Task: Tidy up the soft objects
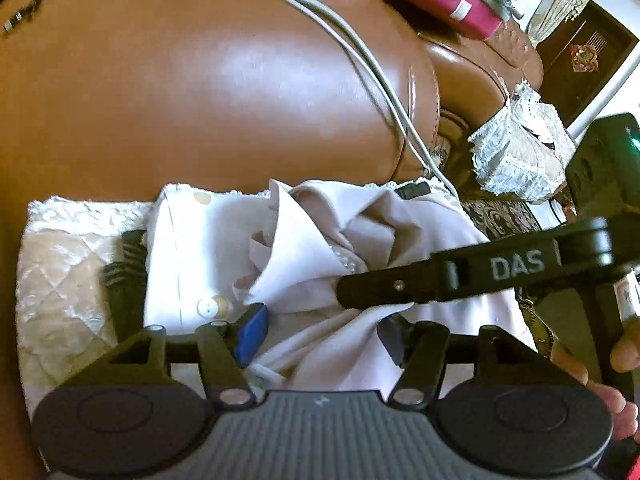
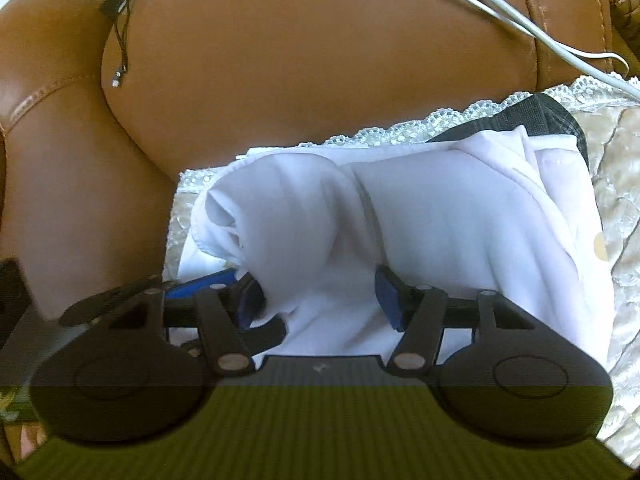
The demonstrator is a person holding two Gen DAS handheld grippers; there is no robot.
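Both tongs spread over crumpled clothes on sofa
Left tongs (image 1: 320,332) over beige shirt (image 1: 320,240), right tongs (image 2: 320,300) straddle white garment (image 2: 440,208) at 12 o'clock — neither gripping — likely poised to gather

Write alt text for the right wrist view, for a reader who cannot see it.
The right gripper, jaws open, straddles a bunched fold of a white garment piled on a lace-edged quilted cover. Behind rises a glossy brown leather sofa back, crossed by grey cables at the upper right.
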